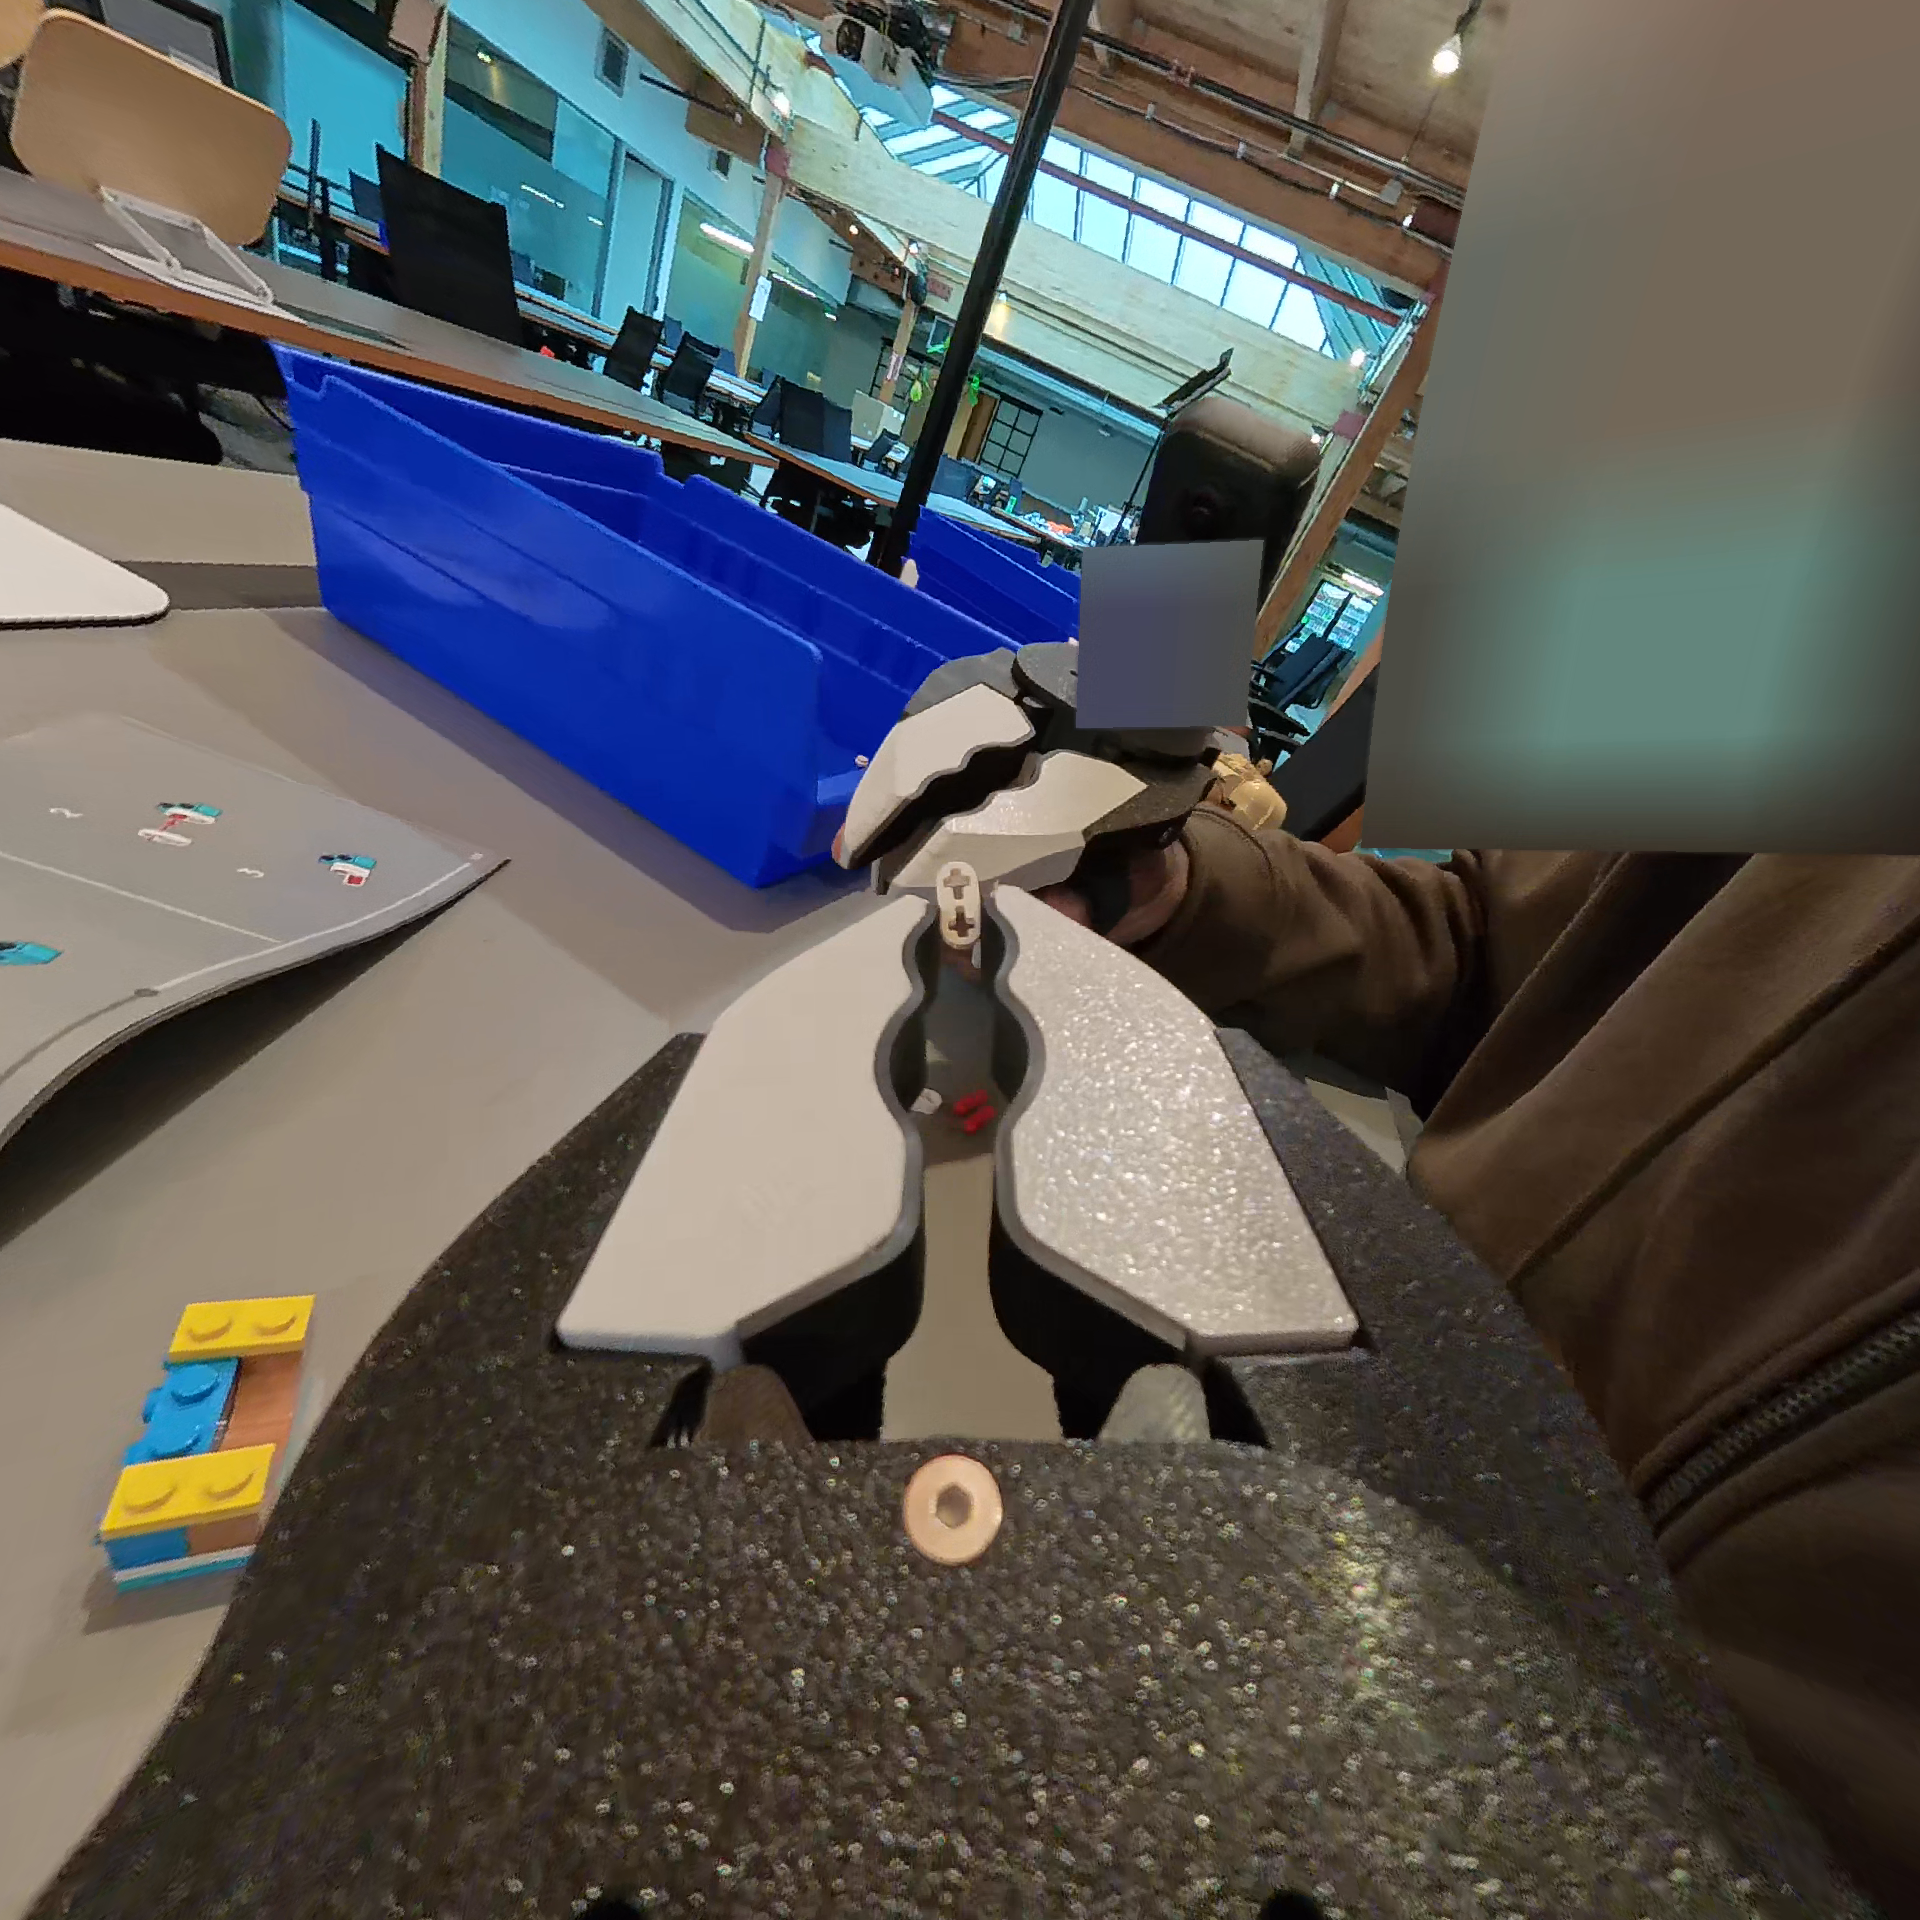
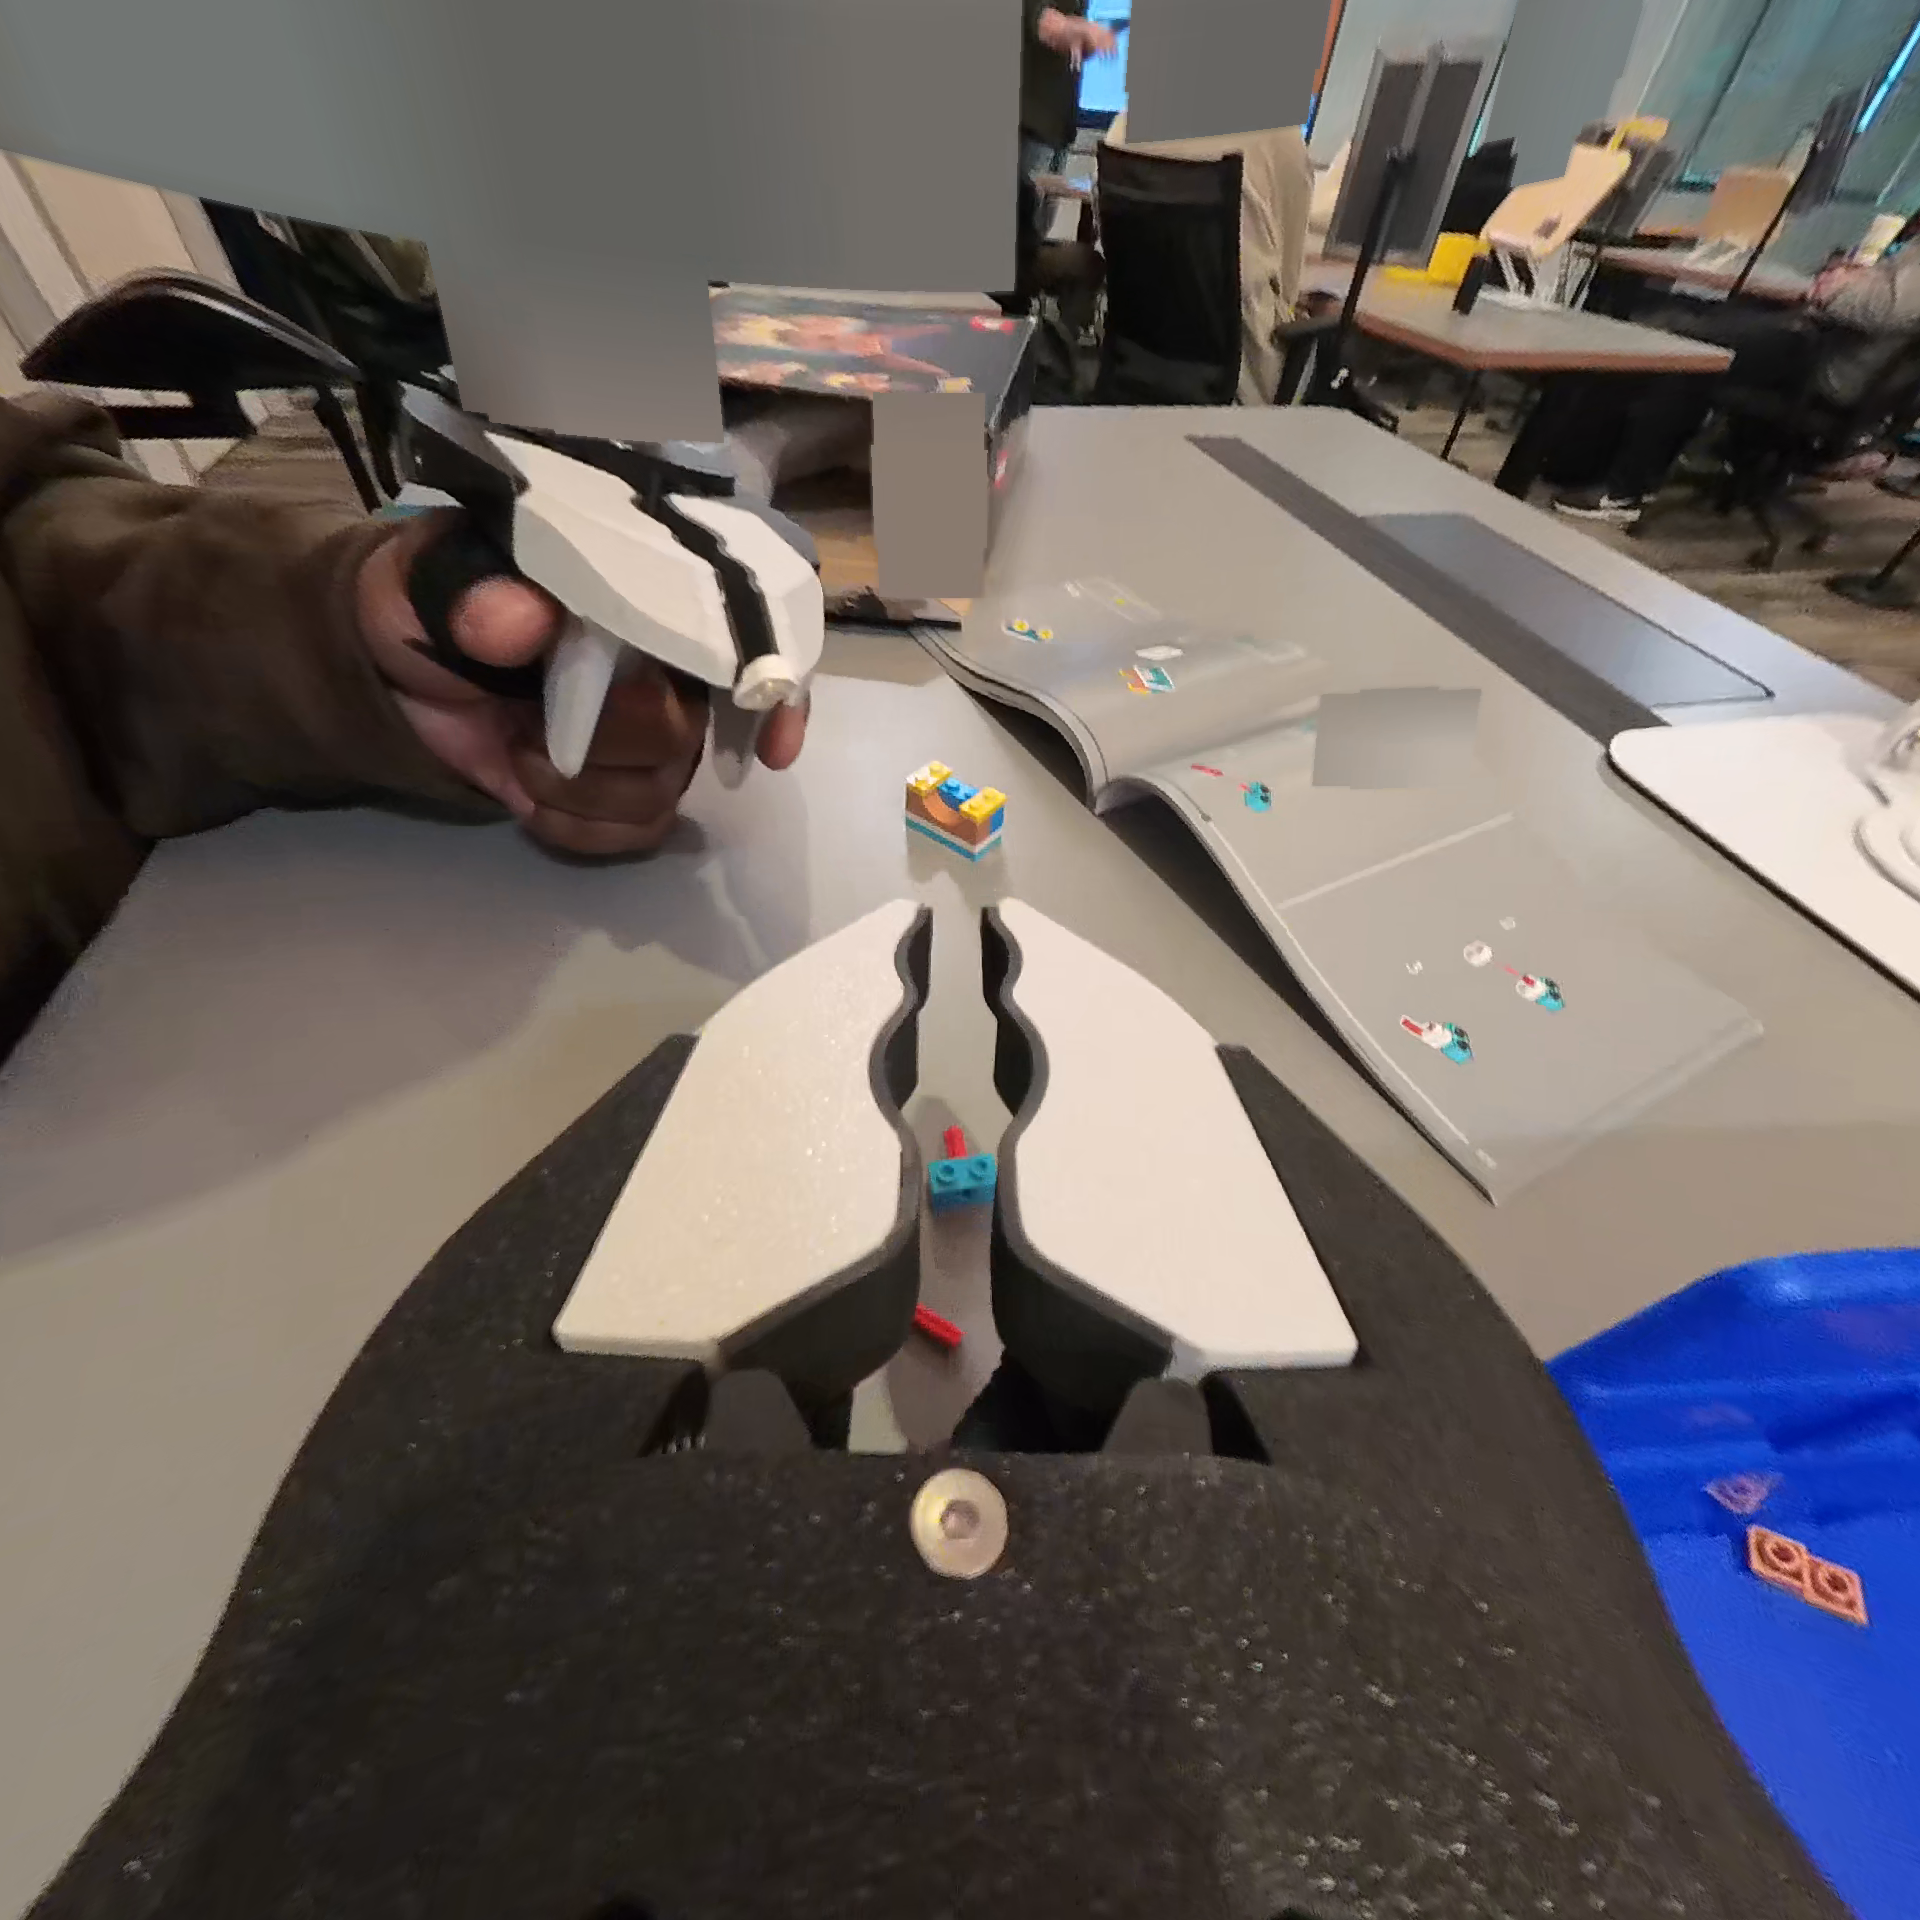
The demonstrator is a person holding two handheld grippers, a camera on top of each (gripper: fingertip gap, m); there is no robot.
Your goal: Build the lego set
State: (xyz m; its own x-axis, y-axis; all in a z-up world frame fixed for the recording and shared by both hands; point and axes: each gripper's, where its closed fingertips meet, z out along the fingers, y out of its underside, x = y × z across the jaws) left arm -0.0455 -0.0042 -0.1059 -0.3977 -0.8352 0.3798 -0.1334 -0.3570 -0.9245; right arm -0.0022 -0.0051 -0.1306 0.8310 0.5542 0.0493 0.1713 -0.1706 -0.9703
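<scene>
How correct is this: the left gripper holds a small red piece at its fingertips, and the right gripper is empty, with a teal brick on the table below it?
Only the colour is wrong. The small piece in the left gripper is cream-white, not red, as the left wrist view shows. The right gripper is indeed empty, above the teal brick.

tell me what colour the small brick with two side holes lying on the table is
Teal; the small brick shows best in the right wrist view, with a red pin at it.
</scene>
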